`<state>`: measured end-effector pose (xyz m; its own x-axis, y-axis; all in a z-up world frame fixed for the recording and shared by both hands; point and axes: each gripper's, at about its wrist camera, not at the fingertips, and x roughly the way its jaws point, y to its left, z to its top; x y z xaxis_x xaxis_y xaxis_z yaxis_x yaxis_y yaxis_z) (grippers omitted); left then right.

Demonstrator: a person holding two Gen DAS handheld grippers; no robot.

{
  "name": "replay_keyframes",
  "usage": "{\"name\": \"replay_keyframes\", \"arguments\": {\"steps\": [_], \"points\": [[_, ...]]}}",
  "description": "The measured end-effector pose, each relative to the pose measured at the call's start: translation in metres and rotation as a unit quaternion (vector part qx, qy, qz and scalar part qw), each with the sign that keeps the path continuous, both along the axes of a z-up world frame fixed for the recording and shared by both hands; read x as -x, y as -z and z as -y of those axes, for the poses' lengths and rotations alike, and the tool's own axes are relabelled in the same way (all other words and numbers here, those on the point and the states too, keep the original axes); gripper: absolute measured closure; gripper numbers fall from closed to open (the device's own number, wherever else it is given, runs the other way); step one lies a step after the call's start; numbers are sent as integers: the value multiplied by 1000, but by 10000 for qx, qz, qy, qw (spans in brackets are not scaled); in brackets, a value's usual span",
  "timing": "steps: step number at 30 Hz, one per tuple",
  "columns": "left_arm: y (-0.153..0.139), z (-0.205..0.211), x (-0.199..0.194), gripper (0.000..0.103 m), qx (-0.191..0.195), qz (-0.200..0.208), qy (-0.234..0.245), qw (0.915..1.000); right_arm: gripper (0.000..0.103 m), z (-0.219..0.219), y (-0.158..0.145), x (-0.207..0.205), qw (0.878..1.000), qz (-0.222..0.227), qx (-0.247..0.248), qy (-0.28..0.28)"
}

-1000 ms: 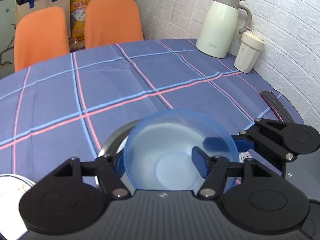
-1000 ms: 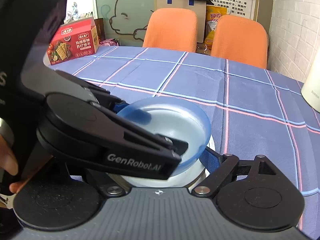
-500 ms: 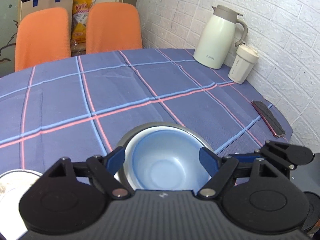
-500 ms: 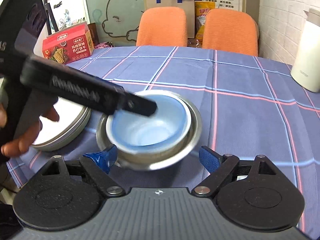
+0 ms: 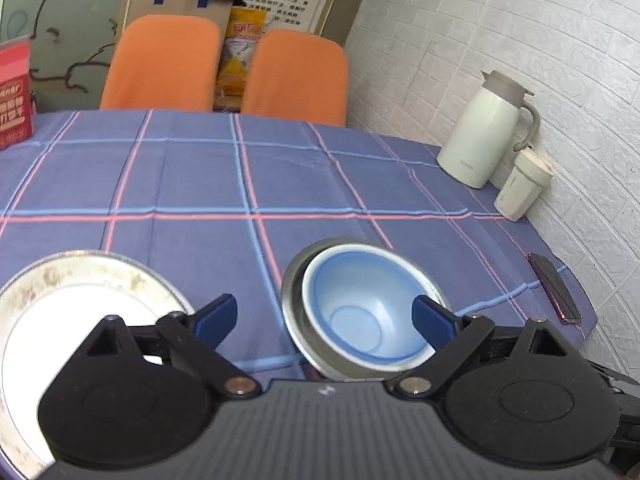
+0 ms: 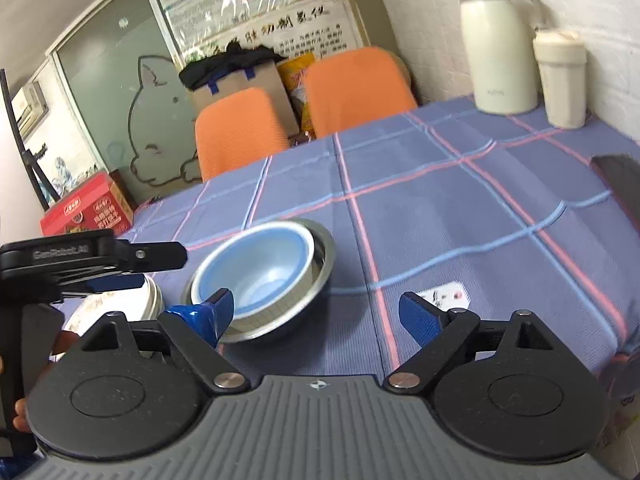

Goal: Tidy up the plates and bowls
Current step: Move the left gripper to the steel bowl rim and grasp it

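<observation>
On the tabletop (image 5: 248,176), near the front edge, the blue bowl (image 5: 360,316) is sitting nested inside the steel bowl (image 5: 294,300), with the plate (image 5: 60,280) lying just to their left. Both grippers are hanging above, empty: left gripper (image 5: 324,316) spread wide, right gripper (image 6: 316,312) likewise released. The bowls look sorted; my guess is the plate is next. Whoever is holding the tools is best approaching low from the rim side, pinching the plate's edge squarely and lifting level so it is not sliding.
</observation>
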<state>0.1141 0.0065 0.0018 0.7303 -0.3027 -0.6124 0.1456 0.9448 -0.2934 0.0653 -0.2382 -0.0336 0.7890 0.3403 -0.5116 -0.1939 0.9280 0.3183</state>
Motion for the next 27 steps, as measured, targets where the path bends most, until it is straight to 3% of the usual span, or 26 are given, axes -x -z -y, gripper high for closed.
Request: {"name": "replay_keyframes", "arguments": {"steps": [14, 24, 27], "points": [[13, 5, -50, 10, -316, -531, -52, 9981, 26, -8, 7, -44, 9989, -465, -7, 39], [39, 18, -90, 10, -560, -1083, 109, 9925, 26, -33, 17, -70, 9945, -693, 743, -245], [43, 22, -96, 10, -808, -1055, 103, 9911, 26, -36, 19, -74, 9944, -721, 668, -391]]}}
